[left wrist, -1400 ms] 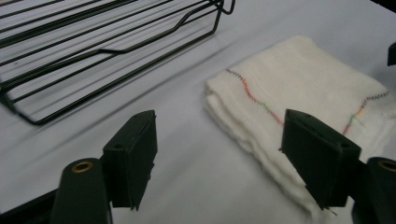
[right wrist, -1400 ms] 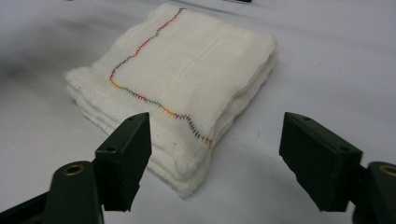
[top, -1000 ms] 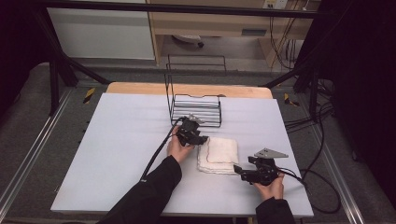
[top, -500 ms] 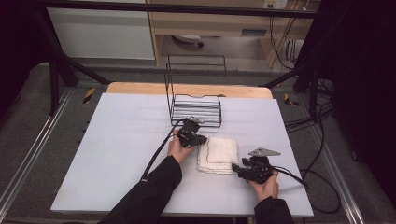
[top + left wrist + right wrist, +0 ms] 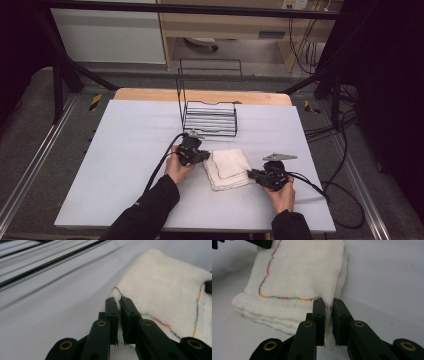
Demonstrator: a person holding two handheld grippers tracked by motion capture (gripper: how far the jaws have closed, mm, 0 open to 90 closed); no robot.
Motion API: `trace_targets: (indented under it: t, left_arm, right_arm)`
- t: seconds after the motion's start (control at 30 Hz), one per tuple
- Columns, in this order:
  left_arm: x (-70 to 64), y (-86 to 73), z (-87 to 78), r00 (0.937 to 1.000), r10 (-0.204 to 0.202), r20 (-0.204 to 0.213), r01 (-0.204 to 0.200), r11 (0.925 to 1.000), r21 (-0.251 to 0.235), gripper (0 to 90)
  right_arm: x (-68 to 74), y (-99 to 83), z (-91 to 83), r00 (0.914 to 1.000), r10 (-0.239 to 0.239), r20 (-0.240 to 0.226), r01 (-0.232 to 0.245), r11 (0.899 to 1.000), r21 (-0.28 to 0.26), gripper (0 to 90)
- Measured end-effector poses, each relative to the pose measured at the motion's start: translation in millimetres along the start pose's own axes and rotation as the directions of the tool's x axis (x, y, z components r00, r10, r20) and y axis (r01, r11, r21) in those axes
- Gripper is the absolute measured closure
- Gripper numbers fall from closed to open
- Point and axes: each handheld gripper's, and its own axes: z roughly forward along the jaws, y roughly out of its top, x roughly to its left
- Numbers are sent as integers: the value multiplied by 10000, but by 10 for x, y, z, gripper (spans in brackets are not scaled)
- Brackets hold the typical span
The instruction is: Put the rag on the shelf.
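White table [image 5: 125, 165]: unchanged, your folded cloth [image 5: 229, 167] lying mid-right as before. Left gripper [image 5: 199, 156]: same spot, jaws pinched on the cloth's near-left corner. Right gripper [image 5: 251, 174]: moved inward since earlier, clamping its right corner.

Folded white cloth with multicoloured stitching [image 5: 165, 290]: its right part runs off my left gripper view's edge, its top off my right gripper view. Pinched corners hidden between my jaws. Black wire rack [image 5: 42, 263]: blurred bars, cut by the frame's top.
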Motion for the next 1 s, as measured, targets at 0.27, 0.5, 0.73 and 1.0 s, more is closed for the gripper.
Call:
trace_targets:
  t: [0.27, 0.5, 0.73, 1.0]
  left_arm:
    - [-66, -335, -333, 9989, -71, -469, 64, 9999, -145, 842]
    - [-198, -592, -594, 9965, -251, -803, 229, 9994, -278, 841]
    - [-326, -864, -708, 9947, -614, -822, 587, 9977, -343, 837]
    - [-322, -930, -697, 9956, -502, -789, 470, 9980, -424, 814]
  right_arm:
    - [136, 166, 200, 9941, -1051, -277, 1055, 9944, 117, 816]
    - [260, 247, 317, 9858, -1546, -658, 1560, 9876, 168, 816]
    - [358, 258, 377, 9776, -1866, -976, 1886, 9820, 116, 806]
    - [373, 237, 321, 9745, -2082, -832, 2055, 9778, -402, 671]
